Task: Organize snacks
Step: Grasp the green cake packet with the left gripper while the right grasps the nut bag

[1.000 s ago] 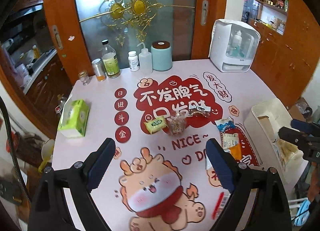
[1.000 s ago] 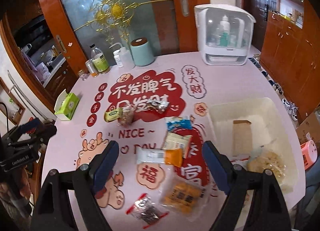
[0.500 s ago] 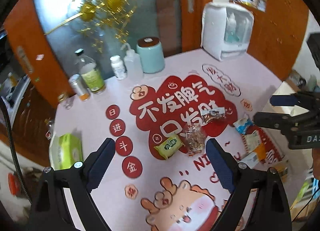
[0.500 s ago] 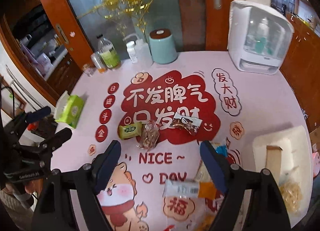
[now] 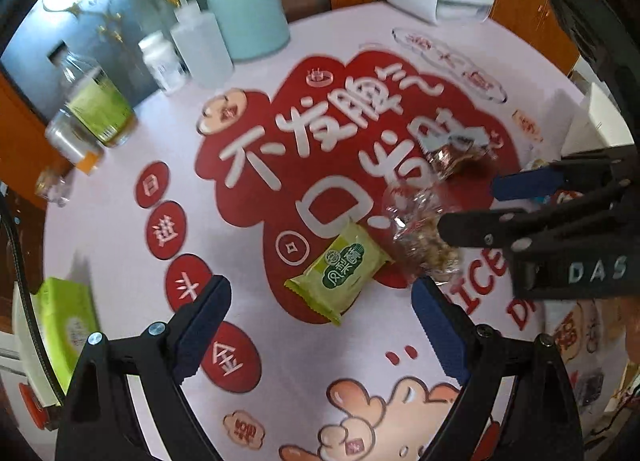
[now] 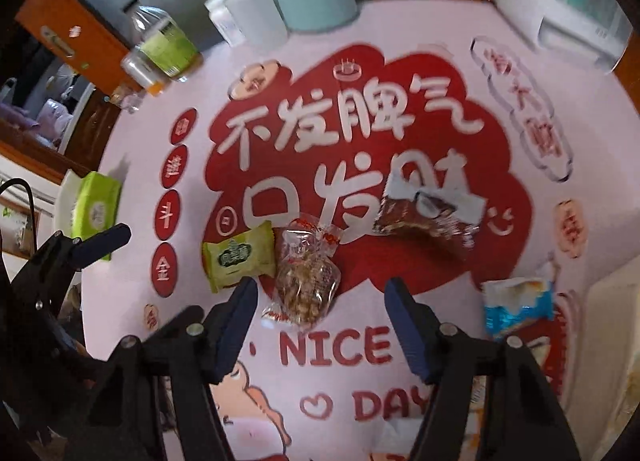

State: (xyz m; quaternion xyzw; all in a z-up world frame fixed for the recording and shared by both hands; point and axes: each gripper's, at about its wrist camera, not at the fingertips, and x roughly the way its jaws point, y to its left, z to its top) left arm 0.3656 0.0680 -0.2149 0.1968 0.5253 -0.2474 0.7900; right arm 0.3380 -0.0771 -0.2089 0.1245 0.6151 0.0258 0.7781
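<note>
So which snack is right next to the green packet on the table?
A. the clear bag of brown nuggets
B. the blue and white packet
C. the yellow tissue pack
A: the clear bag of brown nuggets lies against the green packet, while the blue and white packet sits far off to the side.

Wafer pack [image 6: 239, 260] touching nut bag [image 6: 307, 275] left side; chocolate bar [image 6: 428, 220] right, behind

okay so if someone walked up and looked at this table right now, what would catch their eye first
Most likely the tablecloth, pink with a big red cloud of white Chinese characters in the middle. On that cloud lie a green snack packet, a clear bag of nut brittle touching it, and a brown wrapped bar further right. The right gripper hangs over the clear bag, jaws closing; the left gripper hangs open near the green packet.
</note>
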